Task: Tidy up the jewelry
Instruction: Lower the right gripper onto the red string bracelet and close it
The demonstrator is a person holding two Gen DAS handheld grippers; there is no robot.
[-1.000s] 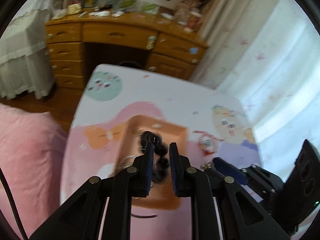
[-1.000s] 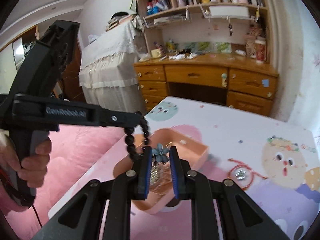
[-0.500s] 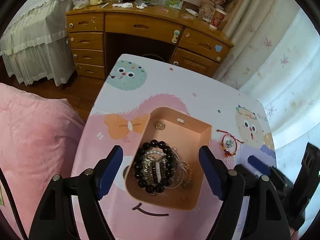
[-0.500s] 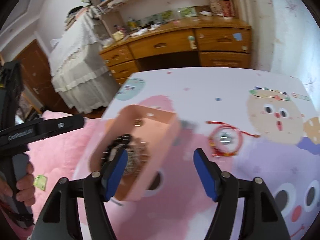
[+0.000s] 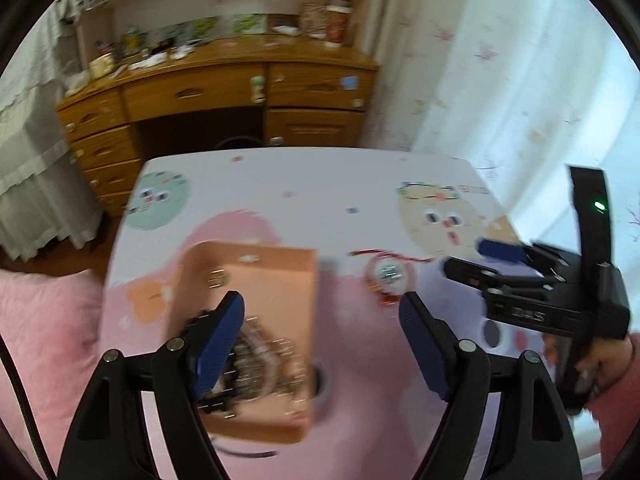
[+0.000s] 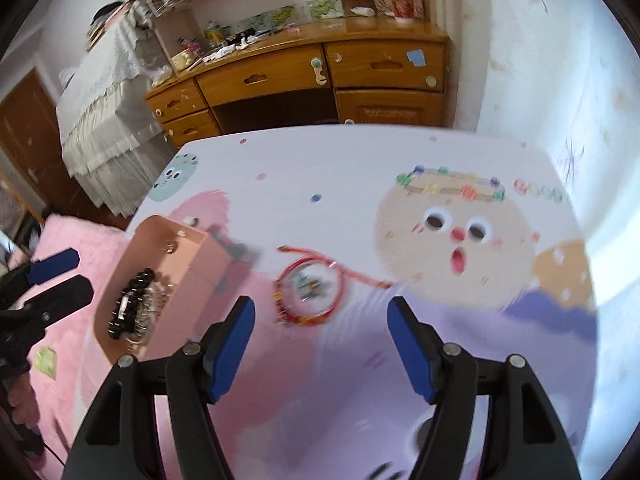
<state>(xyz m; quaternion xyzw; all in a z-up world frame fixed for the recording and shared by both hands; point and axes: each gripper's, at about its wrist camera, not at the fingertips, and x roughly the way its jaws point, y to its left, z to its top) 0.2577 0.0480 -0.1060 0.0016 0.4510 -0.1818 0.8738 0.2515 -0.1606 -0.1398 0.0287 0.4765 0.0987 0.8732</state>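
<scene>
A peach tray (image 5: 280, 264) (image 6: 200, 268) sits on the cartoon-print table and holds a black bead bracelet (image 6: 128, 308) and several shiny pieces (image 5: 260, 364). A red string bracelet (image 6: 310, 294) (image 5: 388, 276) lies on the table to the right of the tray, around a small silver piece. My left gripper (image 5: 320, 344) is open and empty above the tray's near right part. My right gripper (image 6: 320, 344) is open and empty just in front of the red bracelet; it also shows in the left wrist view (image 5: 500, 256).
The table (image 6: 360, 184) is covered with a pink, white and purple cartoon mat. A wooden desk with drawers (image 6: 320, 76) stands behind it. A pink bed cover (image 5: 40, 340) lies to the left, white curtains (image 5: 540, 80) hang to the right.
Both grippers opened, letting the black bead bracelet and the blue flower piece into the tray. Both have since swung right, toward the red bracelet.
</scene>
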